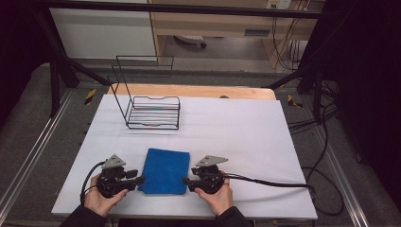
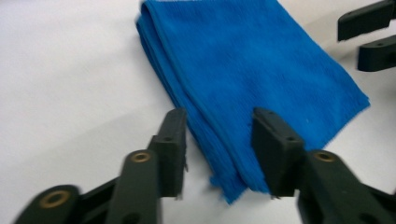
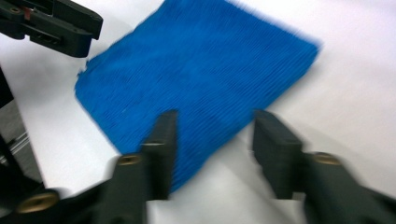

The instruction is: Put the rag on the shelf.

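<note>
from the high view i see the folded blue towel [image 1: 164,171] lying flat near the front edge of the white table [image 1: 246,132], with my left gripper [image 1: 140,179] at its 9 o'clock and my right gripper [image 1: 185,181] at its 3 o'clock, each pointing inward at a near corner of the cloth. a black wire rack [image 1: 152,112] stands well apart at the towel's 12 o'clock. in the left gripper view my own jaws stand partly apart and nothing is pinched between them; the towel [image 2: 243,74] spreads from 12 o'clock down toward the gap, its near corner lying on the table between and just below the pads, not pressed. the right gripper's black jaws [image 2: 371,39] show at 2 o'clock beyond the cloth. in the right gripper view the picture is blurred; my jaws are partly apart with bare table between them, and the towel [image 3: 196,79] lies at 11 to 12 o'clock, its near edge running behind the left-hand pad. the left gripper [image 3: 56,23] sits at 10 o'clock.
</note>
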`<action>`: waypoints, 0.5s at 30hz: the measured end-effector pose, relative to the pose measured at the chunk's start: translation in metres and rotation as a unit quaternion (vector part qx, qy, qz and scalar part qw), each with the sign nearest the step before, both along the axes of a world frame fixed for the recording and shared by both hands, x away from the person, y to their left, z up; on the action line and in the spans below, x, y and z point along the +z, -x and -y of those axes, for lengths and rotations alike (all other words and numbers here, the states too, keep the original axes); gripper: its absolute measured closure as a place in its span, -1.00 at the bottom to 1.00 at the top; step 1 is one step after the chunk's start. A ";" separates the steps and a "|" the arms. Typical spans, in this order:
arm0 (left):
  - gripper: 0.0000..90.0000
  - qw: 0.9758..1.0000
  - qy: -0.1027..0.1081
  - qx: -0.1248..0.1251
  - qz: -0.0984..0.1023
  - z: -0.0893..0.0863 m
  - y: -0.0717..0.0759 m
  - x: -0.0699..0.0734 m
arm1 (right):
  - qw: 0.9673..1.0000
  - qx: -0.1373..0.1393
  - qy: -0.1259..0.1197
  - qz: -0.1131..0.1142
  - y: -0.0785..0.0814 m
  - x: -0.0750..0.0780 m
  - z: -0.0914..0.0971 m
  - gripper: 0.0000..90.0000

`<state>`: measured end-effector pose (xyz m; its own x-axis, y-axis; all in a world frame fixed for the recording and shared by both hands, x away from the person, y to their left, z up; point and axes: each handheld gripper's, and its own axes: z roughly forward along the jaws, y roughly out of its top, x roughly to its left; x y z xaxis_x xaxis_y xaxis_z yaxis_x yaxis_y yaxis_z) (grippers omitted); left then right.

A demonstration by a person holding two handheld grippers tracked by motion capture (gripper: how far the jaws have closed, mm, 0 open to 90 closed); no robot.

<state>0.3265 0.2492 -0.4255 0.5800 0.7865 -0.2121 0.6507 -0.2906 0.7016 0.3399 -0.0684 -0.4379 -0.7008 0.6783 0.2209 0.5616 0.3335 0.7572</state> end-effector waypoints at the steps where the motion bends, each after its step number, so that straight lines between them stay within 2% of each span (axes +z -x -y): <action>1: 0.15 1.000 0.000 0.001 0.006 -0.001 -0.002 0.001 | 1.000 0.000 0.000 0.000 0.000 0.000 0.000 -0.06; 3: -0.04 1.000 0.000 -0.001 0.012 -0.002 -0.007 0.004 | 1.000 0.000 0.003 0.020 -0.004 0.003 0.006 -0.28; 5: -0.16 1.000 0.000 -0.003 0.020 -0.004 -0.013 0.006 | 1.000 0.001 0.003 0.026 -0.010 0.006 0.012 -0.43; 6: -0.29 1.000 0.002 -0.003 0.022 -0.004 -0.016 0.008 | 1.000 0.001 0.002 0.029 -0.015 0.009 0.017 -0.58; 7: -0.29 1.000 0.002 -0.006 0.023 -0.004 -0.019 0.010 | 1.000 0.001 0.002 0.029 -0.015 0.009 0.017 -0.58; 9: -0.42 1.000 0.001 -0.009 0.025 -0.005 -0.025 0.014 | 0.999 0.003 0.006 0.037 -0.019 0.011 0.023 -0.67; 11: -0.51 0.999 0.003 -0.013 0.030 -0.007 -0.031 0.018 | 0.999 0.003 0.005 0.035 -0.023 0.013 0.029 -0.76; 15: -0.69 0.999 0.009 -0.011 0.033 -0.008 -0.044 0.026 | 0.999 -0.004 0.005 0.041 -0.030 0.015 0.043 -0.83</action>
